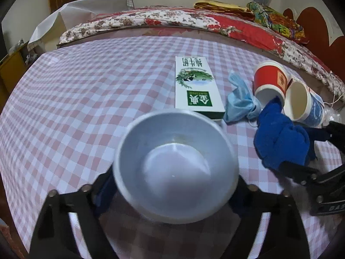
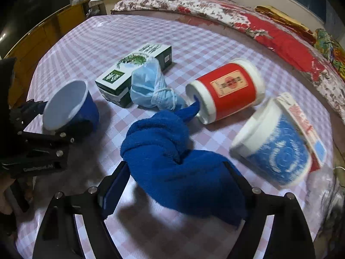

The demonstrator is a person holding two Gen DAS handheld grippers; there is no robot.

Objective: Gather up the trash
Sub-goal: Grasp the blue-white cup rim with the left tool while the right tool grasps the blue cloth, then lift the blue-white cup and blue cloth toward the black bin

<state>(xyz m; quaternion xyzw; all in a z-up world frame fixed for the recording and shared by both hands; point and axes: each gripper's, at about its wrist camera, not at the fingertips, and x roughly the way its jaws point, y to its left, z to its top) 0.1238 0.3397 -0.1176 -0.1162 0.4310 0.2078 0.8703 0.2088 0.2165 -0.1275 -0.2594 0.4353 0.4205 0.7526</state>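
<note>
While the left gripper (image 1: 175, 185) holds a blue bowl (image 2: 69, 105) between its fingers, the bowl's white inside faces the left wrist camera and its mouth tilts up above the checked tablecloth (image 1: 86, 99). The right gripper (image 2: 176, 185) is closed on a blue cloth (image 2: 172, 157), whose bunched length runs from the fingers out toward the red paper cup (image 2: 228, 88). That cup lies on its side, its long axis running from near left to far right, with the open mouth toward the cloth. Just beside it, a blue-printed paper cup (image 2: 278, 151) also lies tipped, mouth toward the left. Farther back, a crumpled face mask (image 2: 151, 86) rests against a flat milk carton (image 2: 133, 73), whose long axis points away across the table.
</note>
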